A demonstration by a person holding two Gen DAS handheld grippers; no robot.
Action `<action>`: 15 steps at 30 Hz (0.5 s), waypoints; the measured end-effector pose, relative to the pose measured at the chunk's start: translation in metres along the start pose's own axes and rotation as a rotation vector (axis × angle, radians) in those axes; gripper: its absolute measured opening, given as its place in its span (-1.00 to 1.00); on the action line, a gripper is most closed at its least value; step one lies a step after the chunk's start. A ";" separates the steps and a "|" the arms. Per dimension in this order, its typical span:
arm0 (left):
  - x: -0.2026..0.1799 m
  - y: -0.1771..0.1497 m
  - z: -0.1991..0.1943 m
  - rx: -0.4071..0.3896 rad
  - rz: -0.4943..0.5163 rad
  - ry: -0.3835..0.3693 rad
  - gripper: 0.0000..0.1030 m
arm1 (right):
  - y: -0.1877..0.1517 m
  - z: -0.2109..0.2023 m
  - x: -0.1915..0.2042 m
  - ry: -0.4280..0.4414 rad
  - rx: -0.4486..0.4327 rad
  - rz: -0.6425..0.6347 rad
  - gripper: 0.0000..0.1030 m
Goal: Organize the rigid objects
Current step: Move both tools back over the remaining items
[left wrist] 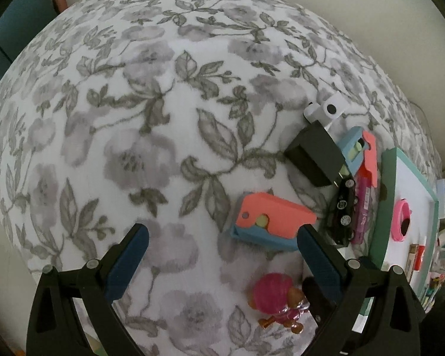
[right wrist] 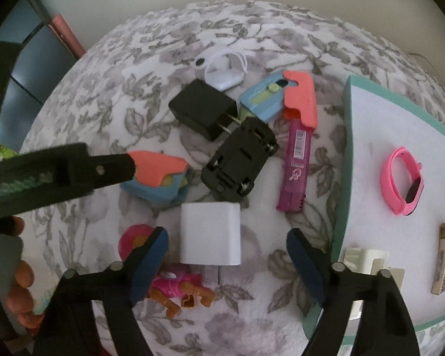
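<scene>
A: White charger block (right wrist: 210,233) lies flat on the flowered blanket (right wrist: 151,68), low in the middle of the right wrist view, between the fingers of the right hand-held gripper (right wrist: 227,262). Its jaws stand apart and neither pad touches the block.

B: And the left hand-held gripper (left wrist: 222,259)?

A: Released too, spread wide. In its own view the coral and blue case (left wrist: 271,222) sits just inside the right finger, lower right of centre; whether that finger touches it I cannot tell. The pink-haired doll (left wrist: 279,299) lies below it.

B: What else is around?

A: Above the white block: an overturned black toy car (right wrist: 240,164), a black plug adapter (right wrist: 203,112), a magenta cutter (right wrist: 296,166) and a second coral and blue case (right wrist: 279,98). At the right edge is a green-rimmed white tray (right wrist: 345,154) with a pink wristband (right wrist: 402,184) on it.
</scene>
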State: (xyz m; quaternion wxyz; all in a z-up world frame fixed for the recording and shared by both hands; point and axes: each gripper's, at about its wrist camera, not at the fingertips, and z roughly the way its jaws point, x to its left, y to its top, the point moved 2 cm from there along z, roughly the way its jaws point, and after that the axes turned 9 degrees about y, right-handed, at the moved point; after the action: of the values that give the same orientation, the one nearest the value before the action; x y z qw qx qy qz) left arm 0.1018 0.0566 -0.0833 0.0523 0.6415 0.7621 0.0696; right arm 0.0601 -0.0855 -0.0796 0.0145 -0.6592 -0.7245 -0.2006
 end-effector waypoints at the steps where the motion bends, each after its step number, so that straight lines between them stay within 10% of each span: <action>1: 0.001 -0.001 0.000 0.002 -0.003 0.001 0.94 | -0.001 0.001 0.001 -0.002 0.003 -0.006 0.47; 15: -0.005 -0.037 0.003 0.106 -0.027 -0.081 0.94 | -0.015 -0.006 -0.004 0.009 -0.009 0.023 -0.04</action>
State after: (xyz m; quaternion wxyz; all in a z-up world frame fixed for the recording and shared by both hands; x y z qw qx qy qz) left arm 0.0670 0.0458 -0.0926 0.0499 0.6354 0.7706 0.0026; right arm 0.0445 -0.0920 -0.0798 0.0170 -0.6668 -0.7159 -0.2063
